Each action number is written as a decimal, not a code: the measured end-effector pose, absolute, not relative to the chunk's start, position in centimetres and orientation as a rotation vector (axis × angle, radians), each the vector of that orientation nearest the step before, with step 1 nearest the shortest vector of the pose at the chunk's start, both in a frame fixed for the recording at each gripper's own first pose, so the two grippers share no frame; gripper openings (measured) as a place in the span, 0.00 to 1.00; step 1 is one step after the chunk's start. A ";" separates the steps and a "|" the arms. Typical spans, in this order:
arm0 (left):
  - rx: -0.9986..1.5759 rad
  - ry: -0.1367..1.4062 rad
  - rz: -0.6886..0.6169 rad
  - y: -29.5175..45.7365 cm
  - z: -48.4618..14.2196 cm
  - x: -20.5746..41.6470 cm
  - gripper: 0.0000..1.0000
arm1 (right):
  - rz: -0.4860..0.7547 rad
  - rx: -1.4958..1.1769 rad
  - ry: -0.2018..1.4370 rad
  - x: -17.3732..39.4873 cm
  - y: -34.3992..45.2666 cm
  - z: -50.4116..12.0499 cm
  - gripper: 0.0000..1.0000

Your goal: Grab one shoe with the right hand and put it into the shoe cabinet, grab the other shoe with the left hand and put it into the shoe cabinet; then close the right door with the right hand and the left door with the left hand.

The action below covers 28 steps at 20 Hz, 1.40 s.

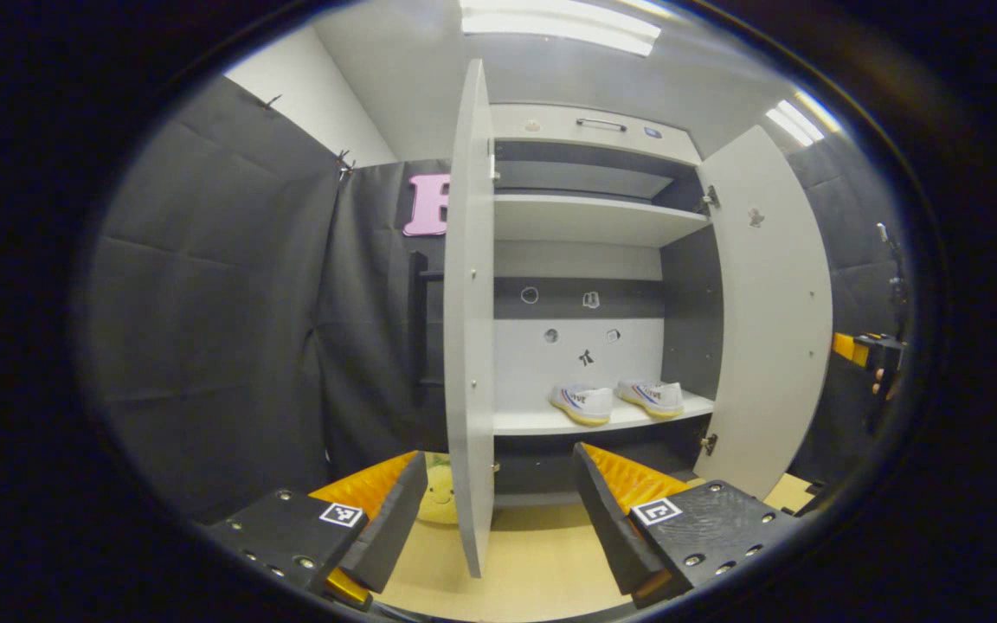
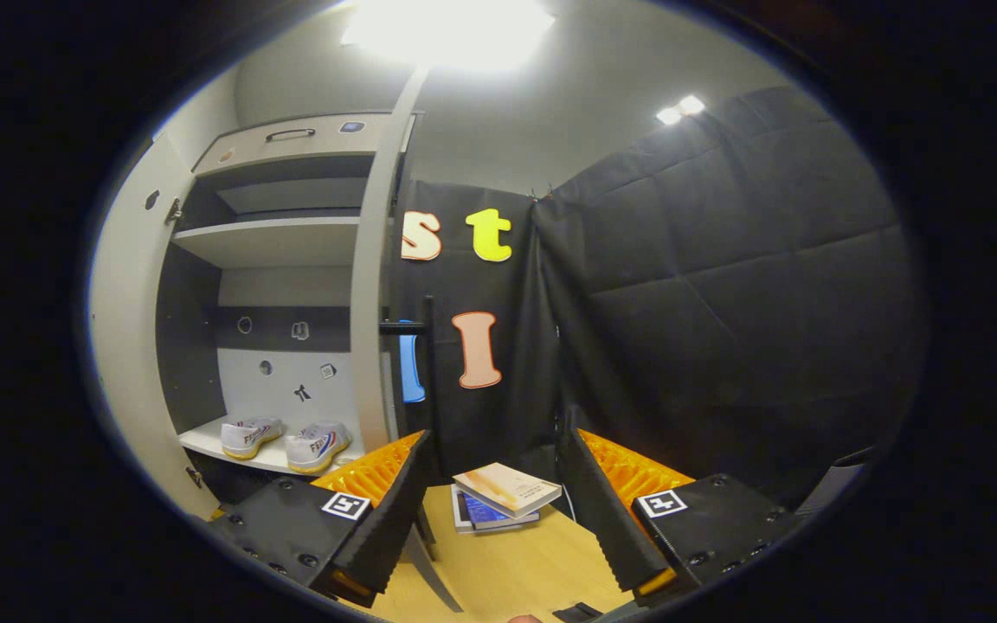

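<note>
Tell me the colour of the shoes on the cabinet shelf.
The shoes are white with yellowish soles and a red and blue side marking, clearest in the left gripper view.

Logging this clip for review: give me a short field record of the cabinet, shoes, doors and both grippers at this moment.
shoes: two white sneakers side by side on the shoe cabinet's lower shelf
left door: open, edge-on between the left gripper's fingers
right door: open
left gripper: open, holding nothing
right gripper: open, holding nothing
other items: books on the floor, yellow plush toy behind the left door
stage: shoes placed, doors not yet closed
</note>
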<state>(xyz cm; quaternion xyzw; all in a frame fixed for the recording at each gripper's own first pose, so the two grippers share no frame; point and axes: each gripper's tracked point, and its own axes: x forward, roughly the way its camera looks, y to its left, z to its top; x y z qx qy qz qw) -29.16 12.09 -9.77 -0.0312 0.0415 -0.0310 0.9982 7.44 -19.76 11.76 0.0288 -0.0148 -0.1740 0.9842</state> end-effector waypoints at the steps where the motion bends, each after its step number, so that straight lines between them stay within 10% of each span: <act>1: -0.063 0.085 -0.044 12.9 -9.9 -29.2 0.95 | -0.384 0.049 -0.034 7.7 -20.6 11.9 0.96; 16: -0.049 0.110 0.129 20.7 -11.3 -29.8 0.96 | -0.448 0.042 -0.015 10.7 -20.9 11.6 0.91; 28: -0.078 0.115 0.115 21.3 -11.2 -29.0 0.96 | -0.249 0.035 -0.033 11.6 -10.9 12.1 0.95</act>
